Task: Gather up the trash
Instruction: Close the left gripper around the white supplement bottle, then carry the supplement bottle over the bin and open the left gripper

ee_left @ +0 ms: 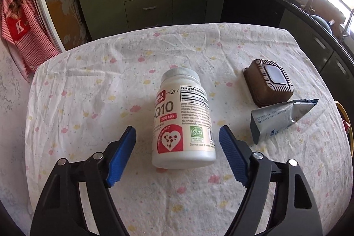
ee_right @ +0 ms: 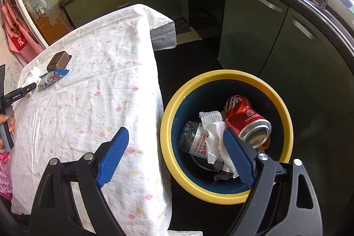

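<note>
A white supplement bottle (ee_left: 183,121) lies on its side on the cloth-covered table (ee_left: 88,81), cap pointing away. My left gripper (ee_left: 177,129) is open with the bottle's base between its blue fingers; the pads stand clear of it on both sides. To the right lie an upturned brown plastic tray (ee_left: 268,83) and a silver-blue pouch (ee_left: 281,118). My right gripper (ee_right: 176,131) is open and empty, hanging over the table's edge and a yellow-rimmed blue bin (ee_right: 172,107). The bin holds a red cola can (ee_right: 245,118), crumpled paper towel (ee_right: 214,132) and a crushed water bottle (ee_right: 194,138).
The bin stands on the dark floor beside the table's right edge (ee_right: 157,81). Green kitchen cabinets (ee_right: 254,25) curve round behind it. A red checked apron (ee_left: 20,23) hangs at the far left. A person's hand (ee_right: 8,125) shows at the left edge.
</note>
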